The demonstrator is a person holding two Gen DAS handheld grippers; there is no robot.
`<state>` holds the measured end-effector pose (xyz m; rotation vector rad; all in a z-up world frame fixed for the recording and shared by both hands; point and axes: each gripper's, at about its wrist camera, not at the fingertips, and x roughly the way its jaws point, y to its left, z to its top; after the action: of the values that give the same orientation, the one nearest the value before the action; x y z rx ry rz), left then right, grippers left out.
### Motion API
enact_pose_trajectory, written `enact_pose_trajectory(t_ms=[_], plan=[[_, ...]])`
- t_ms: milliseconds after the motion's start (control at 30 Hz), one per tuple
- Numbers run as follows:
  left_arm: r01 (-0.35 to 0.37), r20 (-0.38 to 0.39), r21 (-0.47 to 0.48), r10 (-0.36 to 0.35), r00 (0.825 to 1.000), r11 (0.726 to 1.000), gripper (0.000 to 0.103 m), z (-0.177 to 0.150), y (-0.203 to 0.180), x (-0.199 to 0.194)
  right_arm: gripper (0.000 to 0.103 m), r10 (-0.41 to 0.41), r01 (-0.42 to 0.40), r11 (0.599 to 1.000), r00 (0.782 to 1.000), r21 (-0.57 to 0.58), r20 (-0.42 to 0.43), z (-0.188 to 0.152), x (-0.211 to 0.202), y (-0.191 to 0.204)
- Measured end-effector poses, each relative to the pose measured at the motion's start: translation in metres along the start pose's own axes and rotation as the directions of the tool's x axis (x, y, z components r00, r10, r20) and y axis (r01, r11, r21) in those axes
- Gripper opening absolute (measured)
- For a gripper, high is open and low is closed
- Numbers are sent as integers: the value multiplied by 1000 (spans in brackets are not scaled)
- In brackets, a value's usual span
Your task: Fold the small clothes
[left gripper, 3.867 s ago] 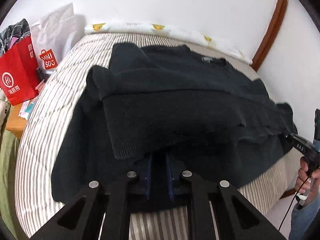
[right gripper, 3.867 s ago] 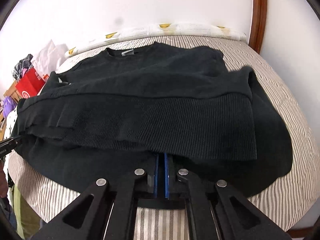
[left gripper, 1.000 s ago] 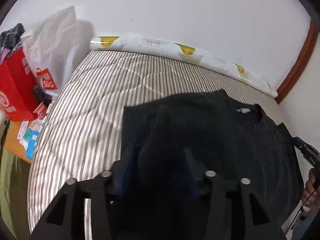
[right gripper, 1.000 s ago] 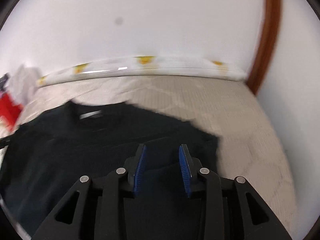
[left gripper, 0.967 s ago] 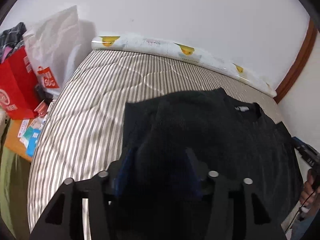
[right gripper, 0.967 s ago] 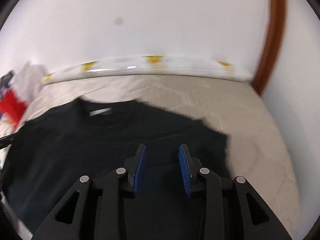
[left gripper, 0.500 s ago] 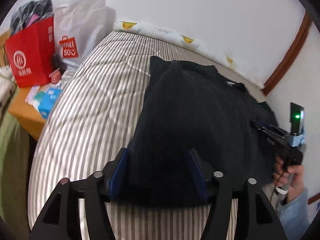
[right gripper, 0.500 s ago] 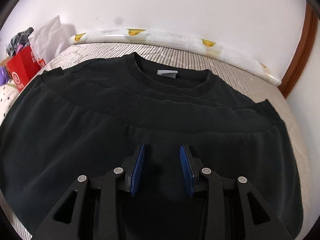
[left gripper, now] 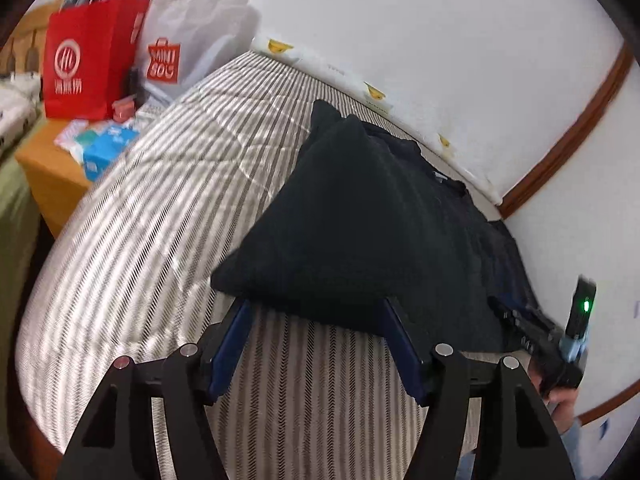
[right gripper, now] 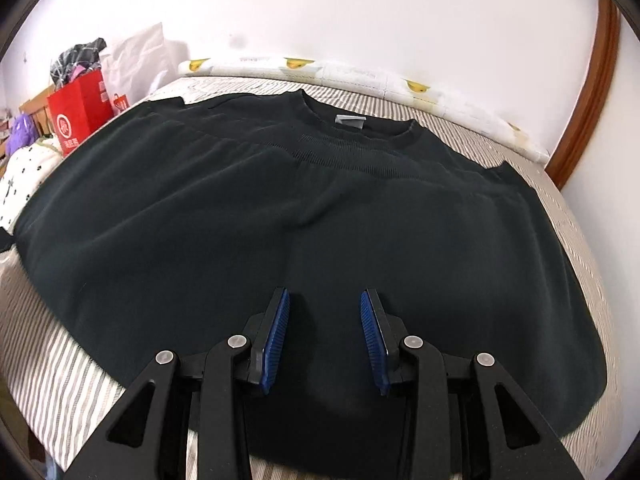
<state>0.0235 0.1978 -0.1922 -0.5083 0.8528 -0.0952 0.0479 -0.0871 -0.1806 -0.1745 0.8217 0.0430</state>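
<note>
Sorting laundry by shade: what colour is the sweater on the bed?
Black sweater, clearest in the right wrist view.

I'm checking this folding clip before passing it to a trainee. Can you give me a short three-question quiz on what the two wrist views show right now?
1. True or false: the black sweater lies on a striped bed cover.
2. Which gripper has the wider gap between its blue pads?
A. left gripper
B. right gripper
3. Fill in: beside the bed stands a red ____ with a white round logo.

Key
1. True.
2. A. Its jaws are opening, with the near edge of the sweater lying between the pads and not pinched; the right gripper hangs open over the cloth.
3. Bag: the red bag.
</note>
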Motion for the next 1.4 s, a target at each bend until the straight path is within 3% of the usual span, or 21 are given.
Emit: enact_pose_trajectory(t_ms=[233, 367, 467, 600, 733, 867, 967, 1167, 1400], plan=[[127, 13, -149, -127, 992, 981, 64, 3, 13, 19, 37, 24, -24, 1000, 999, -9, 24, -21, -19, 4], [127, 20, -166, -126, 992, 978, 63, 10, 8, 28, 37, 42, -42, 999, 999, 6, 22, -27, -28, 0], [89, 29, -146, -86, 996, 985, 61, 15, 1, 33, 37, 47, -47, 999, 998, 12, 36, -28, -35, -4], [-23, 24, -118, 26, 999, 993, 39, 21, -8, 39, 37, 22, -26, 997, 998, 67, 52, -26, -40, -21], [-37, 35, -133, 42, 999, 990, 18, 26, -11, 35, 37, -4, -2, 994, 998, 112, 55, -24, -43, -39], [-59, 74, -85, 66, 995, 995, 14, 35, -27, 22, 37, -7, -4, 981, 998, 195, 55, -22, -46, -59], [-129, 73, -7, 129, 989, 992, 13, 45, -52, 17, 37, -10, -6, 970, 998, 242, 64, -22, -51, -73], [-74, 147, 105, 58, 987, 992, 12, 61, -109, 1, 37, -100, 77, 966, 992, 248, 83, -20, -67, -89], [35, 84, 254, -58, 995, 967, 11, 54, -178, 16, 37, -134, 100, 954, 985, 282, 104, -24, -85, -112]])
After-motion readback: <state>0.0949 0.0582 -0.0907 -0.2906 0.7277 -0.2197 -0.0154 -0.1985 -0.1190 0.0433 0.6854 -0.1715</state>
